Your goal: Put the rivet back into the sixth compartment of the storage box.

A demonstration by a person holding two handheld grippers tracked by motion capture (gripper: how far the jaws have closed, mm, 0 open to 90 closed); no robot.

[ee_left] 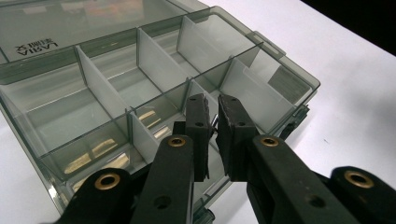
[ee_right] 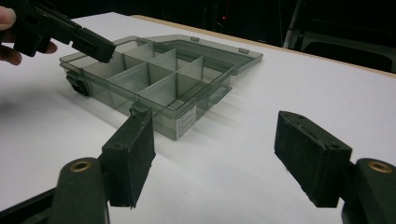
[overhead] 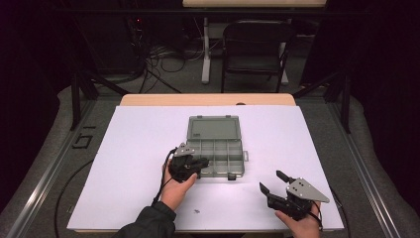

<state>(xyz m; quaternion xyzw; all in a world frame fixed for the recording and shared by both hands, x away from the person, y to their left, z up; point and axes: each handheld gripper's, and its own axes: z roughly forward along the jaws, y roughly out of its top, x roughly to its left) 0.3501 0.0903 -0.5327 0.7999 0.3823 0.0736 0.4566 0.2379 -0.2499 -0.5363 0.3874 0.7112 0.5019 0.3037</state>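
A grey see-through compartment box lies open in the middle of the white table, its lid folded flat behind it. My left gripper hovers over the box's front-left corner. In the left gripper view its jaws stand almost together above a front compartment, pinching a small thin metal piece. My right gripper rests near the front right of the table, apart from the box. Its pads are spread wide with nothing between them, and the box and the left gripper lie beyond.
A tiny dark speck lies on the white sheet near the front edge. Behind the table stand a black chair, a table leg and floor cables. Dark stands flank the table.
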